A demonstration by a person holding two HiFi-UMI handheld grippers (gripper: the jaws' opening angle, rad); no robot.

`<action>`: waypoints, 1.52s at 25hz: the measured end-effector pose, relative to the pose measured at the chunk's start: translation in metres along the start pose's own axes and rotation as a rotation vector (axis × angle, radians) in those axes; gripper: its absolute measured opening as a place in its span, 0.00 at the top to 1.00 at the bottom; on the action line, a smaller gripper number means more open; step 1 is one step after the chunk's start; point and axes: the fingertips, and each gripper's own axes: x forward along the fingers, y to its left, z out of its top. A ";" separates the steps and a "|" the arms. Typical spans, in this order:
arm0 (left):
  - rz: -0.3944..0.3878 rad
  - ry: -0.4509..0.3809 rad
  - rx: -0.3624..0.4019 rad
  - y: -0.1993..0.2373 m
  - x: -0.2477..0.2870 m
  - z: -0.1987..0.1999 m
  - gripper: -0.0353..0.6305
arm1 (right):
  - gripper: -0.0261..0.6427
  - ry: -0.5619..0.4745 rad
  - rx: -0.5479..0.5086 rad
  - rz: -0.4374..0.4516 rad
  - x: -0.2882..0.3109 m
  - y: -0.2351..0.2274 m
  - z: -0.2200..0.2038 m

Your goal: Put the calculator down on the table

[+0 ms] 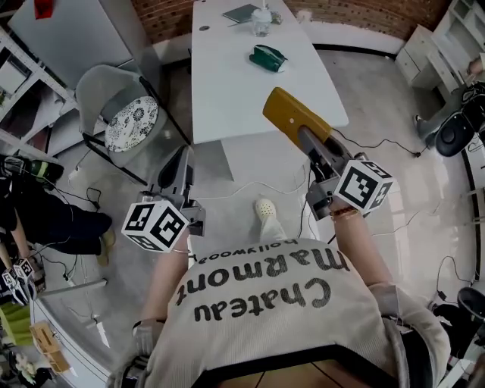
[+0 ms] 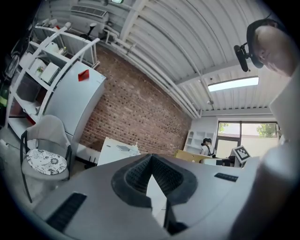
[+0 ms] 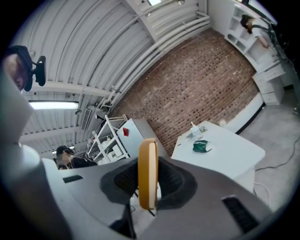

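We are in the carry step; the right hand-held gripper point(image 1: 309, 144) clamps the calculator point(image 1: 290, 112) by one end, in the air near the worktop's point(image 1: 227, 83) near right corner; the left hand-held gripper point(image 1: 179, 167) is pinched together, empty; next we must lower it, lay it flat and release.

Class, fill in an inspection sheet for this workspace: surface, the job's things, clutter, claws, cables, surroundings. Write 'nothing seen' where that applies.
Surface: long white table.
Job's things: yellow calculator, held in the air, not yet on the table.
Clutter: green pouch mid-table; notebook and clear container at the far end.
Claws: right claw shut on the calculator; left claw shut, empty.
Cables: loose cables across the floor near the table.
Surroundings: chair with patterned cushion, brick wall, shelving, a second person at left.
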 end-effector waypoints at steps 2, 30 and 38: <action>-0.011 -0.001 0.000 0.000 0.018 0.005 0.95 | 0.83 0.005 0.002 0.008 0.011 -0.007 0.006; 0.034 -0.097 0.028 0.006 0.201 0.061 0.95 | 0.83 -0.022 0.010 0.187 0.145 -0.107 0.139; 0.061 -0.100 0.033 0.020 0.231 0.052 0.95 | 0.83 -0.019 0.019 0.215 0.173 -0.132 0.147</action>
